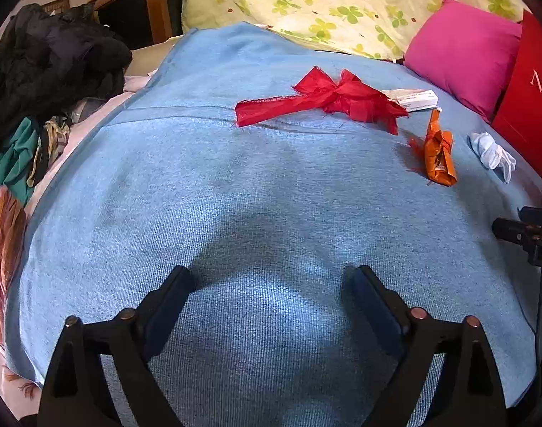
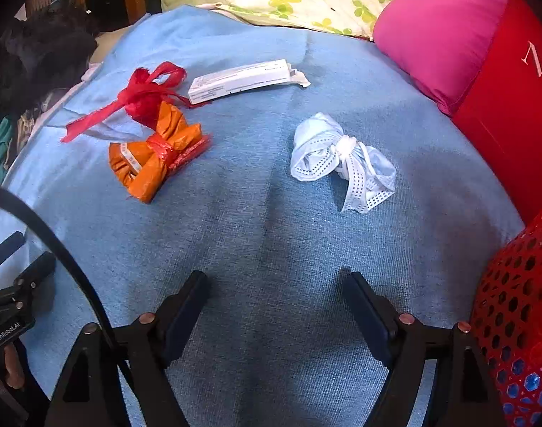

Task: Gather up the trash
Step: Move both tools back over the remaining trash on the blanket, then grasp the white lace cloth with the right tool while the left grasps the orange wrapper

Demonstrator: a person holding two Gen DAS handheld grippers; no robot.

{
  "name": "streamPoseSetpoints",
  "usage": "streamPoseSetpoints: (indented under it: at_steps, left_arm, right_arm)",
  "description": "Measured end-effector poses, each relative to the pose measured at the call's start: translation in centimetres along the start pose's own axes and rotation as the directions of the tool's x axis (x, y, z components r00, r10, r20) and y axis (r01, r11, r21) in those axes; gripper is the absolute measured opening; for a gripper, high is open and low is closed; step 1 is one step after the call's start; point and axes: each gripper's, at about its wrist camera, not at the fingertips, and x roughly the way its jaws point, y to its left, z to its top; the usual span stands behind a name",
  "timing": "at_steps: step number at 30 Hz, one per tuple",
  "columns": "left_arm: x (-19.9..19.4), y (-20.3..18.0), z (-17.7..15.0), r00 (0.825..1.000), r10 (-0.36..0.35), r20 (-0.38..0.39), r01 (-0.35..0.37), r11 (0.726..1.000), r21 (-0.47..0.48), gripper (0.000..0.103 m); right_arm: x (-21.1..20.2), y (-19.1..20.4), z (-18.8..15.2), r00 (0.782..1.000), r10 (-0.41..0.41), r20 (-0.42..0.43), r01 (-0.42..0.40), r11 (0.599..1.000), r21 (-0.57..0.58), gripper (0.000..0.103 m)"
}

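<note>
Open tools point(image 1: 272, 277) over blue blanket point(image 2: 271, 249), trash ahead.

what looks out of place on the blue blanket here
Four bits of litter lie loose on the blanket: a frayed red ribbon, a knotted orange wrapper, a knotted white mask and a small white carton with its end flap torn open. Nothing is spilled.

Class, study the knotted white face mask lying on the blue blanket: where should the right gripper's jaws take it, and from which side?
Grip the white face mask at its central knot, descending from above. The knot is its firmest, narrowest part; the loose perforated straps would slip.
</note>
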Motion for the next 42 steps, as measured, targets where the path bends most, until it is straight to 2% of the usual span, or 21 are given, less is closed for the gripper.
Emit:
streamPoseSetpoints:
  at_steps: [2,5,15,19,22,25,27,30,34,38,42]
  left_arm:
    - [0.1,0.1,0.0,1.0,0.0,-0.001,0.0,1.0,-0.011,0.098]
    - [0.2,0.2,-0.1,1.0,0.004,0.001,-0.004,1.0,-0.021,0.099]
    - [0.3,0.4,-0.2,1.0,-0.002,-0.023,0.002,0.999,-0.035,0.103]
    - [-0.1,0.4,-0.2,1.0,-0.015,-0.027,0.014,0.999,-0.03,0.103]
    - [-0.8,0.4,-0.1,0.999,-0.046,-0.001,0.046,0.999,-0.027,0.102]
    - [-2.1,0.1,0.2,0.996,-0.061,0.068,0.062,0.998,-0.007,0.102]
    - [-2.9,-0.3,0.4,0.991,-0.081,0.11,0.08,0.997,0.016,0.102]
    - [-3.2,-1.3,0.9,0.982,-0.125,0.141,0.117,0.991,0.068,0.102]
    - [-2.5,-2.9,1.9,0.968,-0.216,0.127,0.203,0.973,0.112,0.103]
    - [-1.6,-4.6,3.7,0.946,-0.298,0.126,0.277,0.948,0.157,0.102]
    - [-0.3,-5.8,5.7,0.92,-0.376,0.112,0.353,0.918,0.179,0.102]
  right_arm:
    - [0.0,-0.3,-0.2,1.0,-0.008,0.004,0.008,1.0,0.015,0.089]
    - [0.2,-0.3,-0.2,1.0,-0.008,0.011,0.008,1.0,0.027,0.091]
    - [-0.2,-0.1,-0.5,1.0,-0.003,0.027,0.003,1.0,0.008,0.092]
    - [-0.5,-0.5,0.1,0.999,0.037,0.027,-0.038,0.999,0.031,0.092]
    - [-1.6,-1.2,0.8,0.994,0.074,0.077,-0.08,0.994,0.077,0.092]
    - [-3.1,-1.8,1.9,0.985,0.081,0.154,-0.097,0.991,0.097,0.092]
    - [-3.4,-2.3,2.6,0.981,0.078,0.179,-0.098,0.99,0.106,0.092]
    - [-2.8,-3.3,3.7,0.984,0.065,0.165,-0.088,0.987,0.135,0.087]
    - [-1.2,-4.7,4.6,0.99,0.075,0.118,-0.096,0.979,0.179,0.072]
    - [0.4,-5.9,5.8,0.995,0.033,0.096,-0.052,0.979,0.197,0.066]
    - [1.7,-7.6,7.0,0.994,0.063,0.094,-0.086,0.963,0.257,0.065]
